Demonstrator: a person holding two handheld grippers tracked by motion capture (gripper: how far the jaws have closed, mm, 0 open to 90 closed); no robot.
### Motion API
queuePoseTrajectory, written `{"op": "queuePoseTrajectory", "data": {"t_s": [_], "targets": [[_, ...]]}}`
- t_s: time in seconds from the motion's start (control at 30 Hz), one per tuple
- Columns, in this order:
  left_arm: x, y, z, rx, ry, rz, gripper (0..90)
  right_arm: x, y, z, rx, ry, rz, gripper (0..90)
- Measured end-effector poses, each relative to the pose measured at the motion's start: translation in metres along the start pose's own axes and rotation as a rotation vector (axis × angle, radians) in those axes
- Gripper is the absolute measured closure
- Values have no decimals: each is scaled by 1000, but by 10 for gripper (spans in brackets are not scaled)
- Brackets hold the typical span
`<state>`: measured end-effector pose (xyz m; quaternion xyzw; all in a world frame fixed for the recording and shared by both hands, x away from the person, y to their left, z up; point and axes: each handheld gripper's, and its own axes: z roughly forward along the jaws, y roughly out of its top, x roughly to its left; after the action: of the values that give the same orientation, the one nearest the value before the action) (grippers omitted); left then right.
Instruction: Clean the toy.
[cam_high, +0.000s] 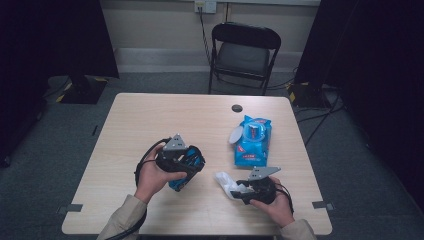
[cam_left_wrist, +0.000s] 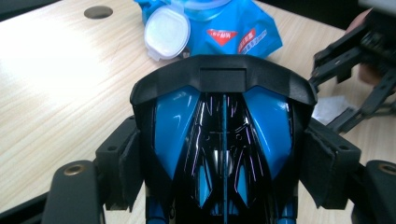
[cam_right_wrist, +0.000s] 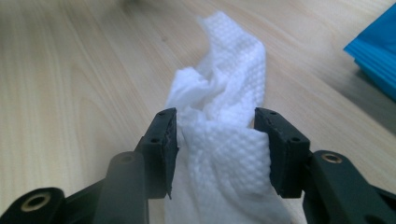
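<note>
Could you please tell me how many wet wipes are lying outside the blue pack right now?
1. A single crumpled white wipe lies on the table between the right tongs, near the blue pack. More may remain hidden inside the pack.

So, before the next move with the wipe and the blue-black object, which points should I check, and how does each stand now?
1. Left gripper grips the blue-black object, pads on both sides: ok.
2. White wipe sits between the right gripper's jaws: ok.
3. Right pads press firmly on the wipe: cannot tell; it touches both but looks barely squeezed.
4. Wipe pack lies apart from both grippers: ok.
5. Pack lid closed: not ok, it stands open.
6. Bare table between the grippers for working: ok.
</note>
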<state>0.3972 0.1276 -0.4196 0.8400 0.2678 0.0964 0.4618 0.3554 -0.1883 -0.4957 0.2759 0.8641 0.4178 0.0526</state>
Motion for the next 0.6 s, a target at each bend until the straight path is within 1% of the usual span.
{"op": "queuePoseTrajectory", "data": {"t_s": [0.07, 0.1, 0.17, 0.2, 0.23, 0.33, 0.37, 0.43, 0.5, 0.53, 0.57, 0.6], "targets": [[-1, 1, -1, -8, 0, 3, 255, -1, -2, 4, 18, -3, -4, 531], [-1, 2, -1, -13, -3, 2, 255, 0, -2, 5, 10, -3, -10, 551], [-2, 2, -3, -17, -3, 3, 255, 1, -1, 6, 20, -24, -43, 601], [-2, 2, -3, -17, -3, 3, 255, 2, 0, 6, 21, -41, -53, 642], [-3, 3, -4, -22, -4, 4, 255, 3, 0, 7, 20, -44, -52, 683], [-4, 3, -6, -27, -11, 5, 255, 5, 2, 6, 10, -45, -55, 799], [-4, 2, -6, -24, -15, 7, 255, 5, 3, 4, 0, -42, -51, 818], [-5, 1, -5, -16, -18, 11, 255, 4, 9, -2, -27, -34, -33, 836], [-6, 0, -3, -12, -22, 7, 255, 1, 12, -5, -34, -24, -15, 840], [-5, -1, -2, -10, -24, 9, 255, -1, 12, -6, -37, -28, -1, 839], [-6, -2, -1, -9, -26, 7, 255, -2, 11, -6, -37, -34, 12, 826], [-6, -2, -1, -8, -26, 4, 255, -3, 10, -5, -37, -29, 29, 789]]}}
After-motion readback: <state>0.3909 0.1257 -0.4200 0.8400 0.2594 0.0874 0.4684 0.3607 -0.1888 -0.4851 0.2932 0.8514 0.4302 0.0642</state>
